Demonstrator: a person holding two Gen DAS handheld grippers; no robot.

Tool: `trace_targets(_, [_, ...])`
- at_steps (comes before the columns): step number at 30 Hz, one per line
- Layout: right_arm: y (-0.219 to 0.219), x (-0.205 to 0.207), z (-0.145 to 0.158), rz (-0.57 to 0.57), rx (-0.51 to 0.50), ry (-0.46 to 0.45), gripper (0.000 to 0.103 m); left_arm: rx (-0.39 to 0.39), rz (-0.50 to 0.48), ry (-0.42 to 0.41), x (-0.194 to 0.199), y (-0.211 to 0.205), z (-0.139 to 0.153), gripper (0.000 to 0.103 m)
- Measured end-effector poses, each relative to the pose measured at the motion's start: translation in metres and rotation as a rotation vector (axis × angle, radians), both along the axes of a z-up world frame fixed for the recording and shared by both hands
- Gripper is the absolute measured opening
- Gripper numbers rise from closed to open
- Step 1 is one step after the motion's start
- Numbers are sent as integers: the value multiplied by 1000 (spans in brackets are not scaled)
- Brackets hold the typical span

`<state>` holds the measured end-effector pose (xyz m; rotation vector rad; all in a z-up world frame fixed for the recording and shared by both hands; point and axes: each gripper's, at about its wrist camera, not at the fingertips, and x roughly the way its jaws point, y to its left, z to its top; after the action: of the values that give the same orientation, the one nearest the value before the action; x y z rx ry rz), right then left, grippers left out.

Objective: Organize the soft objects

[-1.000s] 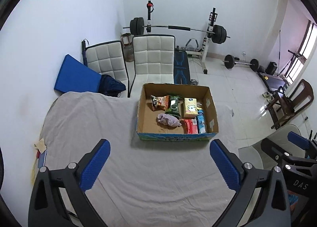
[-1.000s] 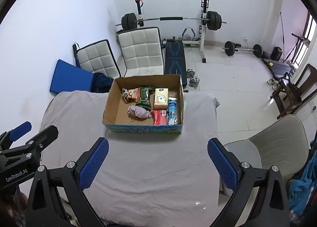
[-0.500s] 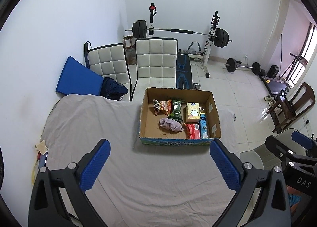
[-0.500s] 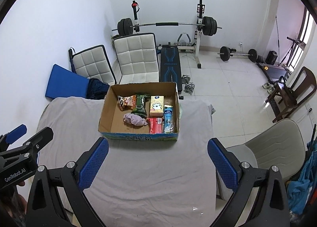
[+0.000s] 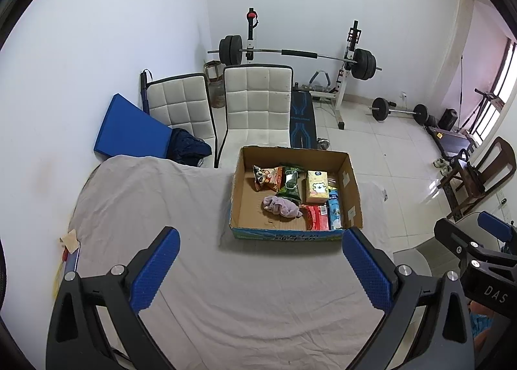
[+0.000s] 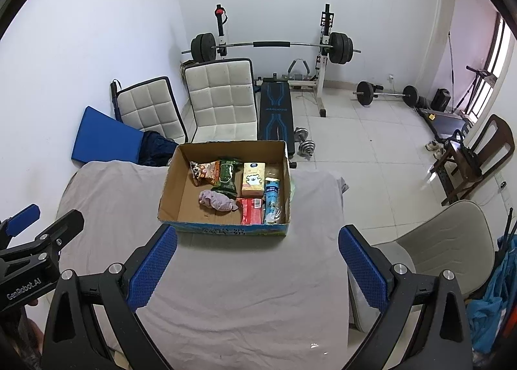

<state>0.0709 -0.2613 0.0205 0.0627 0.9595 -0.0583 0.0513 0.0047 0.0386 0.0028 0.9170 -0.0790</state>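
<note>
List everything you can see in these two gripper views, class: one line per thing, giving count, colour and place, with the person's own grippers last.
cardboard box: 1, brown, on the table
plush toy: 1, pale purple, in the box, near the front
snack bags: 2, orange and green, at the back of the box
tissue pack: 1, yellow, in the box, right of the green bag
red packet: 1, in the box, at the front
blue tube: 1, by the box's right wall
table cloth: 1, grey
padded chairs: 2, white, behind the table
barbell rack: 1, by the far wall
left gripper: 1, black with blue pads, open
right gripper: 1, same, open
</note>
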Motion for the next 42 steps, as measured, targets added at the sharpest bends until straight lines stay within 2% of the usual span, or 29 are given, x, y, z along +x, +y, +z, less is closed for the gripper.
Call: trace_targets(42, [-3,5,4,6,-11,-16,102,9,26,-12,6,1,-7,103])
